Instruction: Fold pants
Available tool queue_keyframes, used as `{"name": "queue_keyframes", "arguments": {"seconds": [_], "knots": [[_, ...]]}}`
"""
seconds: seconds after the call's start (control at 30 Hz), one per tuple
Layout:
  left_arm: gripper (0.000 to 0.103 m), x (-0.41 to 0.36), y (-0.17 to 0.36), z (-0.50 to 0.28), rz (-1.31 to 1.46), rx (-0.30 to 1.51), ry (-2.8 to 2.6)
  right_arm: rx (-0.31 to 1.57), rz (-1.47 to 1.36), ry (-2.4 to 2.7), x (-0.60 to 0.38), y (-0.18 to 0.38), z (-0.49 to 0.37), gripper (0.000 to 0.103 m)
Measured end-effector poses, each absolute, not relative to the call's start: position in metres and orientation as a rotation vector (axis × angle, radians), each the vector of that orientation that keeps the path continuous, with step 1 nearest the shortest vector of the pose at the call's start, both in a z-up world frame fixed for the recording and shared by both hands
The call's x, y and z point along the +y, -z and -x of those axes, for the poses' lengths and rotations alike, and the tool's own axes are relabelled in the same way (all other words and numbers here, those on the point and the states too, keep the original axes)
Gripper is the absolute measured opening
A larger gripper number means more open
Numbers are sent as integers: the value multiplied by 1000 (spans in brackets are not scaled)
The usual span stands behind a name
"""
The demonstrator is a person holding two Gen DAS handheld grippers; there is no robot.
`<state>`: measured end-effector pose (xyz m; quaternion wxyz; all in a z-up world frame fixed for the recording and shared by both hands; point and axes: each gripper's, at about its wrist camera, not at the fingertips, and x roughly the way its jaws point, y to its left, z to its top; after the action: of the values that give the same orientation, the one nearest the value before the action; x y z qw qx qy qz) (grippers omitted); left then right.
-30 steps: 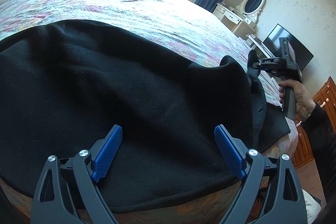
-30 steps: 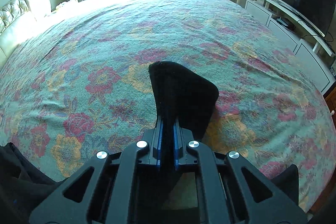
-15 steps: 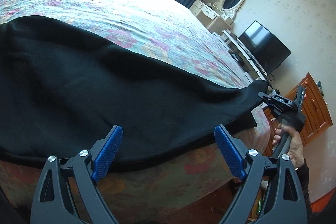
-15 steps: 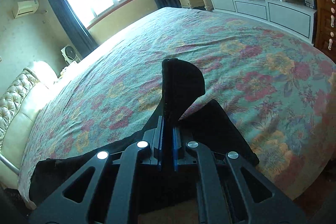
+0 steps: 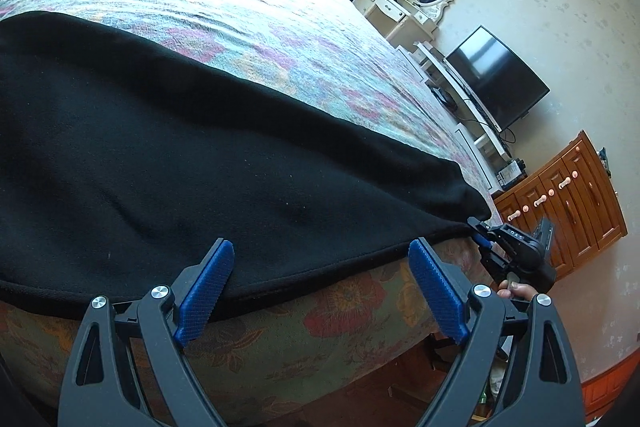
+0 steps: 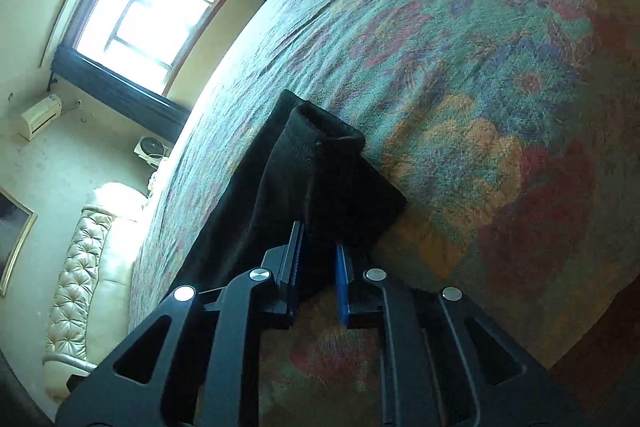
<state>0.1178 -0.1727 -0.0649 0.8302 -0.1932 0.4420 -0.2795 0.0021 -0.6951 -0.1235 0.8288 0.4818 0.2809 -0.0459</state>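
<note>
Soft black pants (image 5: 200, 155) span the floral bedspread (image 5: 280, 39); left gripper (image 5: 320, 287) spread, right gripper (image 6: 318, 267) opening around the hem.

Home bedroom: bed (image 5: 280, 39), dresser (image 5: 400, 11), television (image 5: 496, 75).

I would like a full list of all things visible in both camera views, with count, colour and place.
pants: one, black, spread along the bed's near edge
bedspread: one, floral, covering the bed
television: one, black, by the wall
dressing table: one, white, oval mirror, far corner
cabinet: one, brown wood, right
window: one, bright, dark curtains
headboard: one, cream, tufted
left gripper: open, empty, over the pants' edge
right gripper: jaws opening, pants' end between them
hand: one, holding the right gripper
</note>
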Motion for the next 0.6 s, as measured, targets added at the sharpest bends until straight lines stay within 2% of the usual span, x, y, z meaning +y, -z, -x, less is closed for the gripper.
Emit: {"name": "queue_keyframes", "arguments": {"seconds": [0.03, 0.1, 0.2, 0.23, 0.27, 0.33, 0.43, 0.53, 0.6], "knots": [[88, -169, 64, -117, 416, 933, 589, 585, -1041, 101, -698, 123, 0, 20], [88, -163, 62, -116, 423, 920, 574, 548, -1072, 109, -704, 121, 4, 32], [88, -153, 61, -119, 434, 911, 552, 529, -1121, 91, -712, 124, 1, 38], [88, -151, 63, -119, 437, 913, 544, 532, -1136, 83, -712, 126, -2, 35], [88, -150, 65, -119, 444, 917, 539, 545, -1125, 82, -714, 127, -4, 4], [88, -148, 67, -118, 450, 926, 536, 524, -1095, 136, -722, 126, 0, 6], [88, -150, 71, -115, 424, 940, 544, 507, -1230, 120, -728, 139, 4, 8], [88, -152, 73, -114, 401, 938, 550, 484, -1264, 119, -720, 140, 17, 20], [88, -150, 74, -114, 415, 933, 552, 510, -1287, 104, -714, 143, 17, 39]]}}
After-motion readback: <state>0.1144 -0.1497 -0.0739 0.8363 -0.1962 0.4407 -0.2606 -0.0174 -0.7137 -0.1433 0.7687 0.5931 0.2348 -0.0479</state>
